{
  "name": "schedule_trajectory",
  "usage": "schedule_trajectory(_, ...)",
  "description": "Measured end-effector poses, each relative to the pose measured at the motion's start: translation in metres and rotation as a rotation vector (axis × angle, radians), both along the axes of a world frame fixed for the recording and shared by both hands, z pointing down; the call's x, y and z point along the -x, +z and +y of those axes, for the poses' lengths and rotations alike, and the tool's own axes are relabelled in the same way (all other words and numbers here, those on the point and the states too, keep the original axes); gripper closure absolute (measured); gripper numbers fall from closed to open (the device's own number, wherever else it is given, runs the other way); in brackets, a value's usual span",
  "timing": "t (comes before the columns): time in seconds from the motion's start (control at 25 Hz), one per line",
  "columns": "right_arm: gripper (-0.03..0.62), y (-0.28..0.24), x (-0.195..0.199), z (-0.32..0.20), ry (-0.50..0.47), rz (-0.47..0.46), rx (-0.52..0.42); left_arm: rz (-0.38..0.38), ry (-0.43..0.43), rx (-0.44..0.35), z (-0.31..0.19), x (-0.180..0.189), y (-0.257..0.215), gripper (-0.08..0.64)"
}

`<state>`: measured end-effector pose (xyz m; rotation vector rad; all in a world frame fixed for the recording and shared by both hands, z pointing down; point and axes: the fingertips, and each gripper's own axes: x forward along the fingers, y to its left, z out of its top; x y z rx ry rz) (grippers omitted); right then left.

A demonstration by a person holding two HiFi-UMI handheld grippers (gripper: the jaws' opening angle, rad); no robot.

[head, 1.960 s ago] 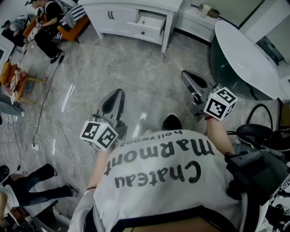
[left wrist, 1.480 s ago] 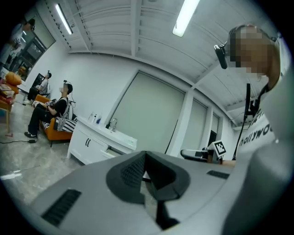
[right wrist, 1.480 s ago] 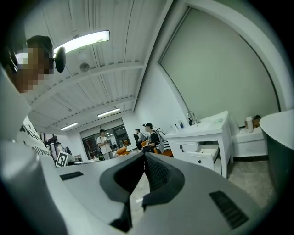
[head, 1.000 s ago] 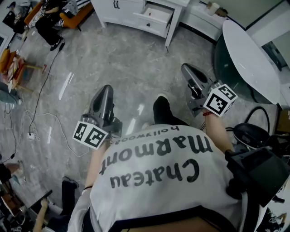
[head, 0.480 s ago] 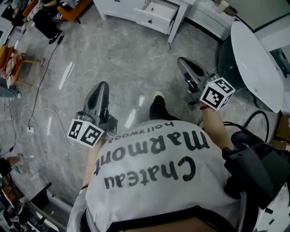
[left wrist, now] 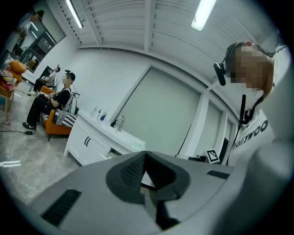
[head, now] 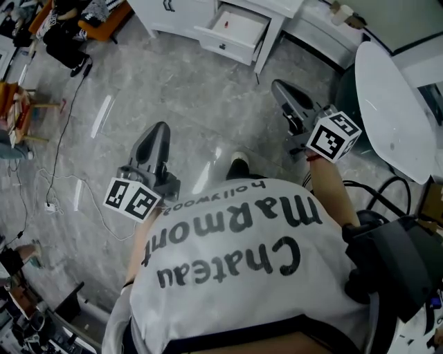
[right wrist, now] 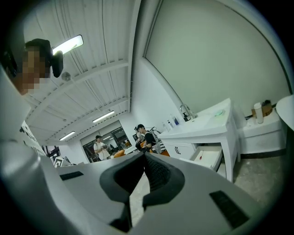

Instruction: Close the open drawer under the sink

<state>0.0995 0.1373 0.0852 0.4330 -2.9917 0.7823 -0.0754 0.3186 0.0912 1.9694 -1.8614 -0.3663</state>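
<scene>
The white vanity (head: 181, 15) with a sink stands at the top of the head view, and its drawer (head: 232, 31) is pulled open, showing a white inside with a small red item. My left gripper (head: 159, 128) is shut and empty over the marble floor, well short of the drawer. Shut and empty too, my right gripper (head: 277, 86) hangs just right of the vanity's leg and below the drawer in the picture. In the right gripper view the open drawer (right wrist: 209, 157) shows under the sink top (right wrist: 213, 117) with its faucet (right wrist: 186, 110). The left gripper view shows the vanity (left wrist: 94, 140) ahead.
A round white table (head: 391, 97) stands at the right. A low white cabinet (head: 318, 31) adjoins the vanity. A seated person on an orange chair (head: 104, 24) is at the top left. Cables (head: 59, 187) trail over the floor at the left.
The person has walked toward the vanity, carrying both grippers forward; the drawer now appears larger and nearer. Both grippers stay shut.
</scene>
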Motion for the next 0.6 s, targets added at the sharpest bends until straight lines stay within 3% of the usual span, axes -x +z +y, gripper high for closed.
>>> schedule_trajectory(0.6,0.58,0.019,-0.004,-0.11,0.022,0.039,0.044,-0.002,0.057,0.047,-0.12,-0.007,0.017,0.552)
